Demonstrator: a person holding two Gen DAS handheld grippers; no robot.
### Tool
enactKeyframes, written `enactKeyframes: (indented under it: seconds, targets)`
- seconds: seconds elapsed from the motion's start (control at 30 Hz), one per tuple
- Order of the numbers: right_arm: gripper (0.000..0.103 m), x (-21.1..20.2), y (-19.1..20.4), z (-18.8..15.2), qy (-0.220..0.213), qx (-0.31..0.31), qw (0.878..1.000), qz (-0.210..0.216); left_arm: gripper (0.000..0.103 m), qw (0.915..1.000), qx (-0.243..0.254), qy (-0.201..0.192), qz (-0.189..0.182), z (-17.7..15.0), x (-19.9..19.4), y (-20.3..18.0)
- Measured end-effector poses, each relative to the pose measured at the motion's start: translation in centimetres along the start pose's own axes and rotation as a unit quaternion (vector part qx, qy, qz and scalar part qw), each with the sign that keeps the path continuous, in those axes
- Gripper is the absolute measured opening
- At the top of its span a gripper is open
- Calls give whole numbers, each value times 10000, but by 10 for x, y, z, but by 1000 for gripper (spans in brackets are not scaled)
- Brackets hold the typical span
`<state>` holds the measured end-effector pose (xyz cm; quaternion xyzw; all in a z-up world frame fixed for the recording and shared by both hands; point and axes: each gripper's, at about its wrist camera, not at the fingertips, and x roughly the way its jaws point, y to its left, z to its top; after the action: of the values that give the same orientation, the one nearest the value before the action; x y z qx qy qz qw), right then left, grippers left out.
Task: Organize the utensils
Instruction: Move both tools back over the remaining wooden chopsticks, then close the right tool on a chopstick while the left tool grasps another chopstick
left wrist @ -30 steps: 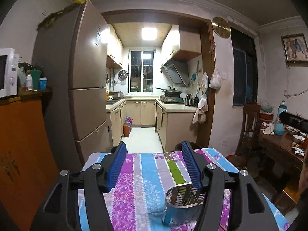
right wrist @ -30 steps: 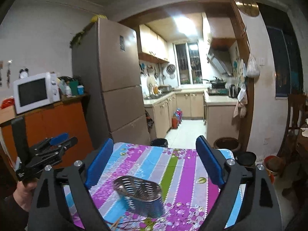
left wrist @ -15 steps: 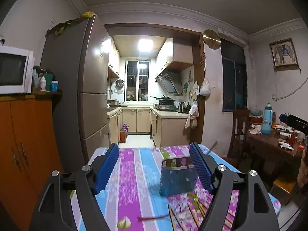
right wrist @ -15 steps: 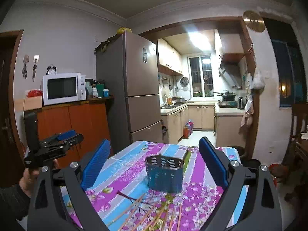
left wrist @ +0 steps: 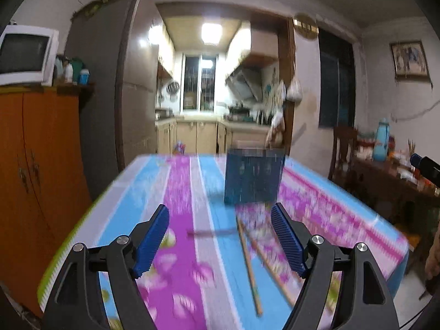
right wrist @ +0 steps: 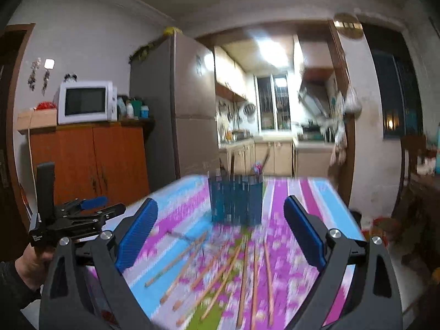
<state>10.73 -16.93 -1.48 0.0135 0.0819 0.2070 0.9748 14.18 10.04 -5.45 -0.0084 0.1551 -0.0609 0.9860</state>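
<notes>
Left wrist view shows the left gripper with its blue pads spread wide and nothing between them, hanging over a striped, flowered tablecloth. At about twelve o'clock from the gripper, slightly toward one o'clock, a blue slotted utensil holder stands upright on the cloth. Wooden chopsticks lie loose on the cloth between the holder and the gripper, toward the right finger; motion blur hides their count in this view.

Right wrist view shows the right gripper, its jaws closing a little though wide apart, with nothing pressed between its pads. The utensil holder stands at twelve o'clock from it, near the far half of the table. Several chopsticks are scattered on the cloth on the near side of the holder, some roughly parallel, some crossing; none is in the holder as far as the blur allows. At nine o'clock in this view a person's hand holds the left gripper beside the table's left edge. A microwave sits on an orange cabinet at ten o'clock.
</notes>
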Motion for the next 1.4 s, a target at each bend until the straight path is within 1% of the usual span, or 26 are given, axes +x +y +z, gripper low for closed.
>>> enactKeyframes:
  seconds: [0.07,0.1,0.17,0.2,0.27,0.3,0.37,0.4,0.47,0.53,0.57,0.63,0.73,0.87,0.93,1.17,1.23,1.4]
  targets:
    - [75,7,1,-25,298,99,9995,-51,77,9998,41,199,-47,-25,8,-4]
    - [73,11,2,-37,428,115,9990,-75,77,9996,98,264,-42,-34,12,-6]
    - [65,16,5,-59,653,131,9977,-135,77,9991,138,377,-118,-47,17,-8]
    - [63,18,7,-66,730,131,9971,-148,77,9989,174,404,-150,-55,18,-11]
    - [57,23,10,-83,913,138,9956,-181,75,9984,222,470,-224,-65,20,-14]
    - [55,24,12,-89,962,128,9951,-195,72,9980,230,517,-289,-71,21,-16]
    - [44,26,15,-102,1074,97,9939,-227,68,9974,237,571,-368,-78,22,-18]
    - [43,26,15,-108,1132,109,9933,-213,66,9972,245,592,-398,-81,22,-19]
    - [35,28,17,-119,1239,115,9920,-195,62,9964,269,637,-495,-89,23,-21]
    - [31,30,19,-127,1332,112,9909,-162,55,9956,314,678,-560,-95,24,-23]
    - [29,32,20,-131,1390,104,9901,-144,54,9953,338,691,-581,-97,25,-24]
    - [28,36,23,-135,1461,97,9892,-113,49,9949,342,707,-630,-100,26,-25]
    - [26,41,29,-138,1534,76,9881,-74,47,9949,367,665,-657,-101,26,-28]
    - [23,48,37,-142,1590,-4,9871,-176,41,9942,426,693,-704,-106,28,-32]
    - [21,51,37,-143,1611,5,9867,-234,32,9938,429,729,-723,-109,29,-33]
    - [17,56,41,-143,1574,-105,9866,-414,19,9937,441,750,-703,-113,37,-33]
    - [16,56,42,-143,1567,-161,9865,-456,11,9943,439,724,-653,-114,38,-32]
    - [10,58,47,-143,1548,-296,9856,-610,10,9949,414,673,-631,-115,39,-30]
